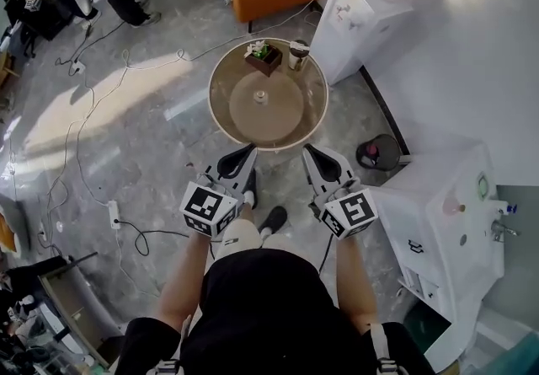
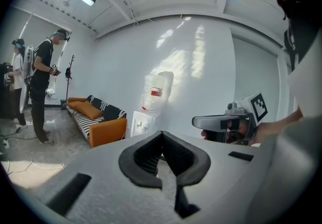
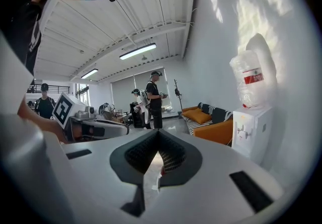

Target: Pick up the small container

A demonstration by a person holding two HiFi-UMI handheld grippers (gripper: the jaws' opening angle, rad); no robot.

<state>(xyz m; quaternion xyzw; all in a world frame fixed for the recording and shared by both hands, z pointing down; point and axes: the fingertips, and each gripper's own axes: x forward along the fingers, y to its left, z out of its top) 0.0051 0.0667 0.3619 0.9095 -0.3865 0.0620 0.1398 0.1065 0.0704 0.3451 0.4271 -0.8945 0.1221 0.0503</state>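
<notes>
Approach, by the look of it: your left gripper (image 1: pixel 242 154) and right gripper (image 1: pixel 316 154), both closed and empty, hover at the round table's (image 1: pixel 221 112) near edge. The small container (image 1: pixel 260 97) sits at the table's centre. A pick-up needs opened jaws.

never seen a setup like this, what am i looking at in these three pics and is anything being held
There is no robot here: a person holds a hand-held gripper in each hand, each topped by a cube with square markers. The head view comes from a camera on the person's head, looking steeply down. In it the left hand-held gripper and right hand-held gripper point toward a round table. On it stand a wooden box with a plant, a cup and, at the centre, a small container, too small to describe further. The other two pictures come from cameras riding on each gripper, looking along its jaws. Both pairs of jaws are together with nothing between them, so nothing is held yet.
</notes>
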